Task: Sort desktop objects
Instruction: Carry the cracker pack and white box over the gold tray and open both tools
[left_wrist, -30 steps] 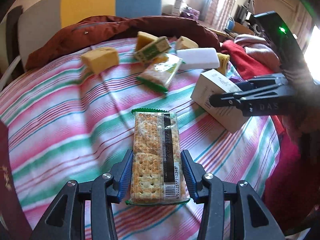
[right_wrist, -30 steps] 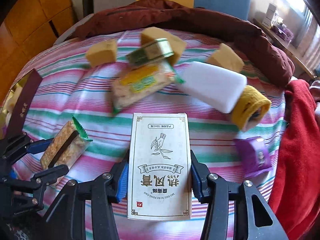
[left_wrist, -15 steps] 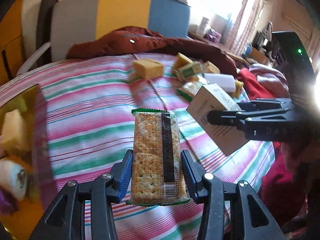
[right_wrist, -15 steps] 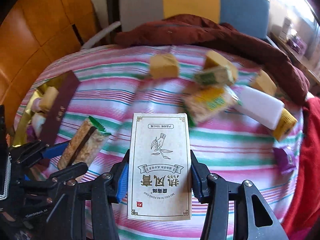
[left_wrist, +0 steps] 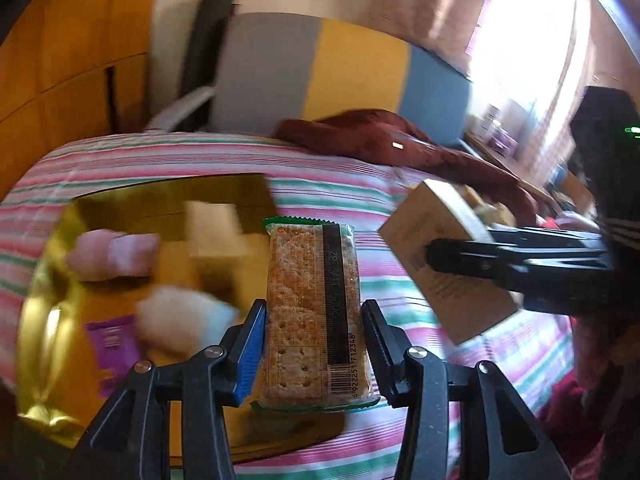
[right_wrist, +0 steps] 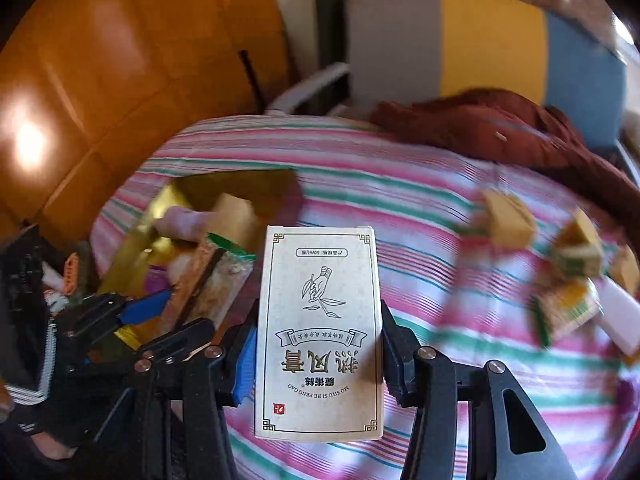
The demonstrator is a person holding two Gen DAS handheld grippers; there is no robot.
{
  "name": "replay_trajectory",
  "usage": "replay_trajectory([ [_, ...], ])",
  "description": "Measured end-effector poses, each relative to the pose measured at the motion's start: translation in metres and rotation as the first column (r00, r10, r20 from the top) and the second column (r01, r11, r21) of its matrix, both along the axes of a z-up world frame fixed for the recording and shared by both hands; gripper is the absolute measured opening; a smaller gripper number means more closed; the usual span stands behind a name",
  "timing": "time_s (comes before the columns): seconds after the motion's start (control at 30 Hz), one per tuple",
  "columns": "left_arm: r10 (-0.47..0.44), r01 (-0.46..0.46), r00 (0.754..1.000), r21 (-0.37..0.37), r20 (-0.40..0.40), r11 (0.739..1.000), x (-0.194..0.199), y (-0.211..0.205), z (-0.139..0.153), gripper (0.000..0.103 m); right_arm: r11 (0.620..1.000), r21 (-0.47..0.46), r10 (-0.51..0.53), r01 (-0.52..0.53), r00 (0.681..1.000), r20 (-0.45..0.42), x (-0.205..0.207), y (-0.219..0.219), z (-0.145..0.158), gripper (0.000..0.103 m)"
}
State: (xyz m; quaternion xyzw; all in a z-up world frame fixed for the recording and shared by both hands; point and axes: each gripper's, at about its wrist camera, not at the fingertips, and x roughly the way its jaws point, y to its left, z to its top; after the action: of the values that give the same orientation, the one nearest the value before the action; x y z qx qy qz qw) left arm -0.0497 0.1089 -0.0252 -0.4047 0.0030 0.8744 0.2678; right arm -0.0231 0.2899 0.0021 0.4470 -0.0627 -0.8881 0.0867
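My left gripper is shut on a clear packet of crackers with a green edge, held above the near edge of a gold tray. My right gripper is shut on a white carton with Chinese print, held upright over the striped cloth. In the left wrist view the carton hangs at the right, clamped by the right gripper's black fingers. In the right wrist view the crackers and the left gripper show at the left, over the gold tray.
The gold tray holds a pale block, pink and white rolls and a purple packet, all blurred. Yellow blocks and packets lie at the right of the striped cloth. A dark red jacket lies at the back.
Both grippers have swung left with their loads, away from the pile of blocks and packets. The gold tray has come into view beneath the crackers. Neither grip has changed.
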Motion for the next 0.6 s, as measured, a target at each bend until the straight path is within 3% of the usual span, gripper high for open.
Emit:
replay_trajectory([
  [0.27, 0.203, -0.203, 0.979, -0.026, 0.013, 0.979, -0.023, -0.084, -0.011, 0.047, 0.987, -0.023, 0.160, -0.160, 0.987, -0.001, -0.029, -0.084, 0.005, 0.051],
  [0.6, 0.309, -0.308, 0.951, -0.074, 0.002, 0.948, -0.033, -0.149, -0.027, 0.047, 0.967, -0.089, 0.241, -0.237, 0.970, 0.042, -0.085, -0.156, -0.007, 0.051],
])
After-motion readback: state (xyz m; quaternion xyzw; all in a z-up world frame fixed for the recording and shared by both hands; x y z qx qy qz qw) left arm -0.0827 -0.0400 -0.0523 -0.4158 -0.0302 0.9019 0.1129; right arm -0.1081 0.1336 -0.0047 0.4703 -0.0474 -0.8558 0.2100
